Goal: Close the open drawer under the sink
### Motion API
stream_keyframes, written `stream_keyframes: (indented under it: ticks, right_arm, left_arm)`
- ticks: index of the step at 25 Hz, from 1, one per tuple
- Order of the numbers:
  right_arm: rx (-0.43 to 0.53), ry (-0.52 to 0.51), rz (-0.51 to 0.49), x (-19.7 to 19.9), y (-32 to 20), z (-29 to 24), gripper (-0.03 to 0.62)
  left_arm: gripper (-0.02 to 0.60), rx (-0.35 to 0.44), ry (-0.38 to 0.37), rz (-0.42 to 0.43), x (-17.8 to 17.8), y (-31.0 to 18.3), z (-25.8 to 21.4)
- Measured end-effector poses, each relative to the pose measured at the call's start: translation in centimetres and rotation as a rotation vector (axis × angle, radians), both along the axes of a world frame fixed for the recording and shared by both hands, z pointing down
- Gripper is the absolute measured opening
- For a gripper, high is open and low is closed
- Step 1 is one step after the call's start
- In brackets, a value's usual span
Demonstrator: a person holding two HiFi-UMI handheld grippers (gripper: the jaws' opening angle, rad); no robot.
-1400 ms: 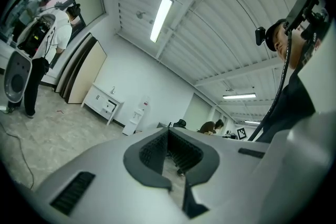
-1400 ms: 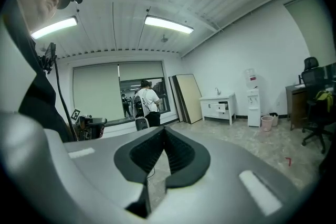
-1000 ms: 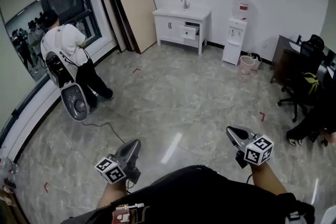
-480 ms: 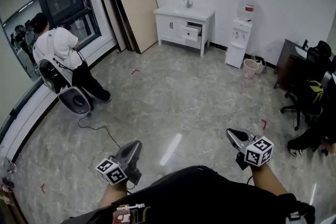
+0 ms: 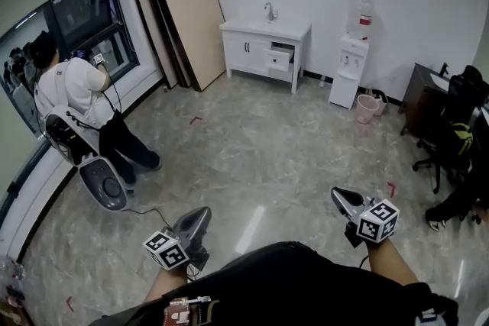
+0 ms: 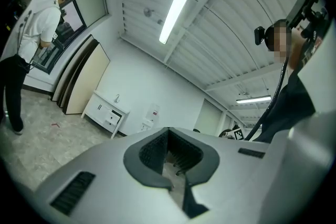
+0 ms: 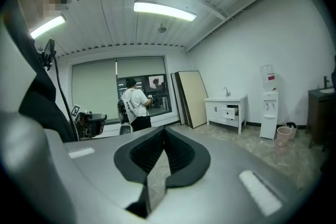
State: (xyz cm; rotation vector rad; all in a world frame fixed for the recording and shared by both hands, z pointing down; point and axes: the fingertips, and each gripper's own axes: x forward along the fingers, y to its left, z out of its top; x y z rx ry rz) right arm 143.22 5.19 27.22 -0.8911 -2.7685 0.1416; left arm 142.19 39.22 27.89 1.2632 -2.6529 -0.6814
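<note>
The white sink cabinet [image 5: 263, 46] stands against the far wall, with one drawer [image 5: 279, 57] on its right side pulled out. It shows small in the left gripper view, drawer [image 6: 112, 118], and in the right gripper view, drawer [image 7: 229, 112]. My left gripper [image 5: 203, 211] and right gripper [image 5: 337, 195] are held out low in front of me, far across the floor from the cabinet. Both point roughly level toward it. In each gripper's own view, left gripper [image 6: 169, 134] and right gripper [image 7: 164, 132], the dark pads meet and hold nothing.
A person [image 5: 72, 91] stands by the left window with a wheeled machine [image 5: 103, 183] and a cable on the floor. Boards [image 5: 179, 15] lean left of the cabinet. To its right are a water dispenser [image 5: 354, 61], a pink bin [image 5: 367, 108], a desk and an office chair [image 5: 451, 130].
The whole view has moved forward over the floor. The person at the window has slid lower and nearer on the left. Both grippers keep their pose and stay shut.
</note>
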Motion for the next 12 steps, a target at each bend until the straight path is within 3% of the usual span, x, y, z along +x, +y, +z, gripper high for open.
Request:
stream_keyframes:
  ticks: [7,12]
  right_arm:
    - [0.001,0.014,-0.014,-7.3,7.1,0.9,0.002]
    - [0.016,0.045,-0.039,-11.8,8.8,1.7,0.002]
  left_arm:
    - [-0.008,-0.001,-0.007,0.01,-7.7,6.2,0.1]
    - [-0.008,0.011,0.021,-0.027,-10.8,8.7,1.9]
